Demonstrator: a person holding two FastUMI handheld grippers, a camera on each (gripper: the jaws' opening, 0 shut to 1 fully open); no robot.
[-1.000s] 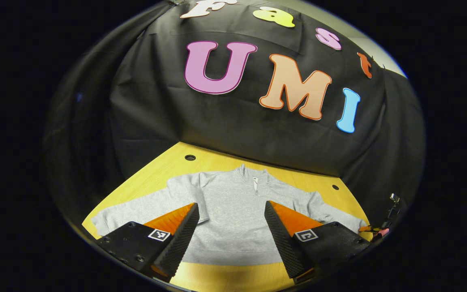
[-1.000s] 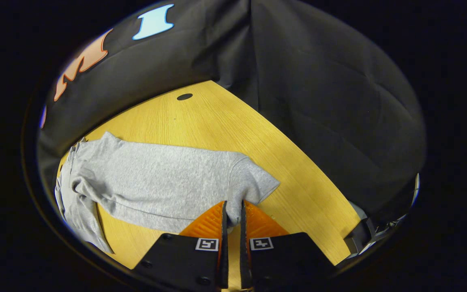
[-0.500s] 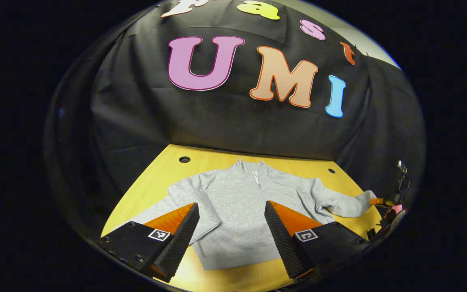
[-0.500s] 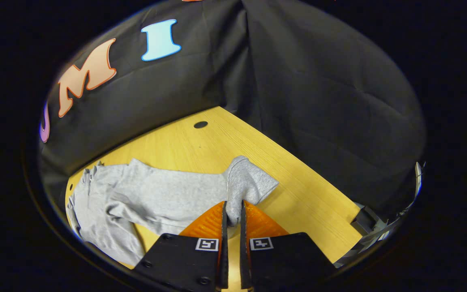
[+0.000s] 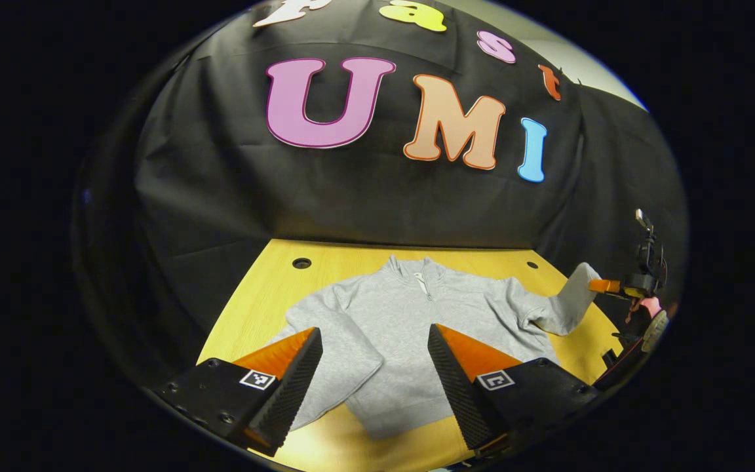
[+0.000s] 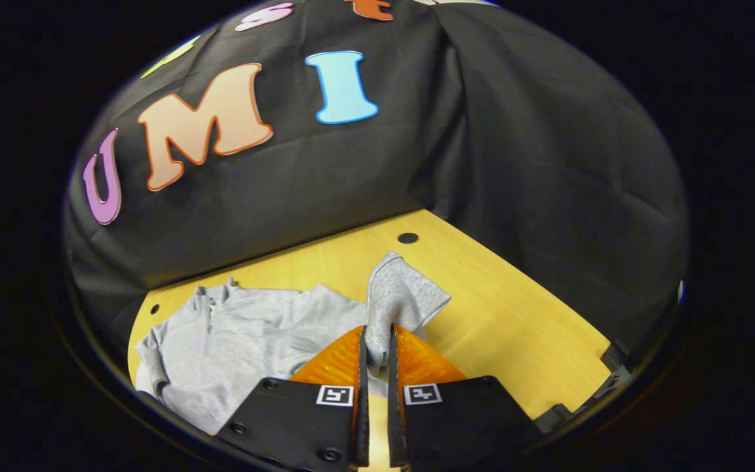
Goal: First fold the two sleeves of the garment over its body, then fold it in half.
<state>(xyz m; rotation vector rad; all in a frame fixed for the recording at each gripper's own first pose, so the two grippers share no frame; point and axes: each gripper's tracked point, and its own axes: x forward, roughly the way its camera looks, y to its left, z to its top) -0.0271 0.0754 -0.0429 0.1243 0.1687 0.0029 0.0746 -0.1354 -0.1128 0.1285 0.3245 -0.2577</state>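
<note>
A grey zip-neck sweatshirt [image 5: 410,328] lies face up on the yellow wooden table [image 5: 266,288], collar toward the back wall. My left gripper [image 5: 374,357] hovers open above its lower body, fingers wide apart, nothing between them. My right gripper [image 6: 376,341] is shut on the cuff end of one sleeve [image 6: 397,298] and holds it lifted off the table. In the left gripper view that raised sleeve [image 5: 564,308] hangs at the right, with the right gripper [image 5: 603,286] pinching its end. The other sleeve [image 5: 335,354] lies flat by my left finger.
The black cloth wall closes the back and both sides of the table. Small round holes [image 5: 301,263] [image 5: 532,265] sit near the table's far corners. Bare wood [image 6: 515,314] stretches to the right of the lifted sleeve in the right gripper view.
My right gripper has lifted the sleeve cuff off the table and carried it up and inward toward the body. The left gripper stayed open and drifted left.
</note>
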